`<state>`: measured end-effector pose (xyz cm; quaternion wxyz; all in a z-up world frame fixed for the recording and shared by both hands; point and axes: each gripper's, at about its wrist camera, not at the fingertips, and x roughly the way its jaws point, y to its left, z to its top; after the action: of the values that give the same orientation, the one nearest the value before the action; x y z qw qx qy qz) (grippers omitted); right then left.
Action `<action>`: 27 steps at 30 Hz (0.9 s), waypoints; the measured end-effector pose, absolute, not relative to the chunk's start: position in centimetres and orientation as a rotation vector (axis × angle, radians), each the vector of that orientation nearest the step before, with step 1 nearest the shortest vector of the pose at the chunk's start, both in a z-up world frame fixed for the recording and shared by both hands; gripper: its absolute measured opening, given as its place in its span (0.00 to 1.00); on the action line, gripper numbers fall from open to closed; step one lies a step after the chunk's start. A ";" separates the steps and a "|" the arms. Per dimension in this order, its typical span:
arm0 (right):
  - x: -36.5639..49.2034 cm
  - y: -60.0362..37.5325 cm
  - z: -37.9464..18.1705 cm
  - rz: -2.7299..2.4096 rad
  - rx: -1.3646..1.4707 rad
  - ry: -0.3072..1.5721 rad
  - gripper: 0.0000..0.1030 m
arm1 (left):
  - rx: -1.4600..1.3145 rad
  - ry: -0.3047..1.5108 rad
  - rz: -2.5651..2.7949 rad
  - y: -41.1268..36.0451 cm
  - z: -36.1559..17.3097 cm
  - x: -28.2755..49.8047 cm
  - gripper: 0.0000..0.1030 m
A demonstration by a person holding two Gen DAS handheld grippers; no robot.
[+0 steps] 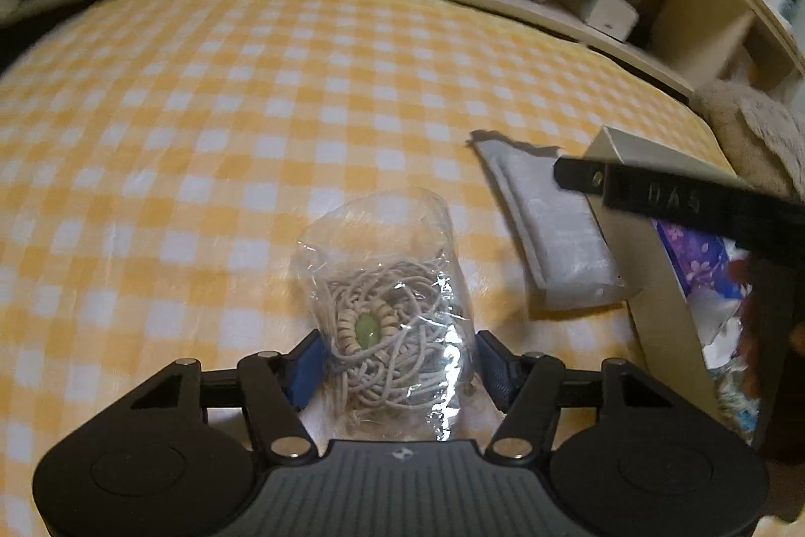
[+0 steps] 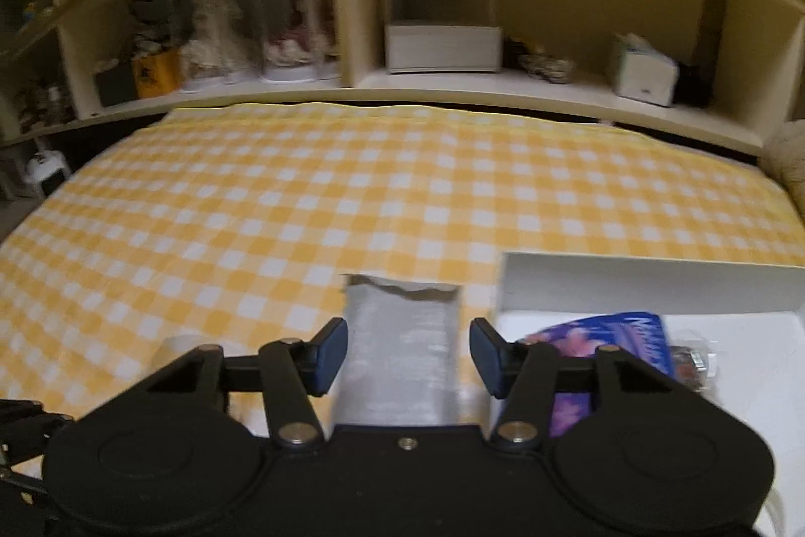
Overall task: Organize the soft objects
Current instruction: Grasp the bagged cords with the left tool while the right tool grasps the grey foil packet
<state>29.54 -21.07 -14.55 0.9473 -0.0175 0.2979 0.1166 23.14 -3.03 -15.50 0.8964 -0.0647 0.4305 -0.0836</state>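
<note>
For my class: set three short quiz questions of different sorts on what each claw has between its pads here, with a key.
1. True or false: the left claw has a clear bag of cord between its pads.
2. What lies between the right claw pads? A) grey pouch B) mug C) sock
3. Fill in: the white box sits on the ____ side of the grey pouch in the right wrist view.

Key: 1 true; 2 A; 3 right.
</note>
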 end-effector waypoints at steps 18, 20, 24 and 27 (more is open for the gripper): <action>28.8 -17.7 -18.5 0.411 -0.187 0.797 0.21 | -0.162 1.013 -0.076 0.2 -14.6 20.3 0.72; 27.9 -17.6 -19.1 0.449 -0.168 0.836 0.18 | -0.167 1.004 -0.066 0.2 -14.5 20.3 0.76; 27.1 -17.6 -18.4 0.473 -0.156 0.852 0.16 | -0.219 0.982 -0.054 0.7 -14.2 20.4 0.82; 27.0 -18.3 -16.9 0.461 -0.104 0.804 0.17 | -0.232 0.974 -0.049 0.8 -14.2 20.6 0.82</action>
<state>27.00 -18.34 -16.90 0.8931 -0.0501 0.3878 0.2224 20.56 0.77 -14.16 0.8770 -0.1110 0.4669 -0.0237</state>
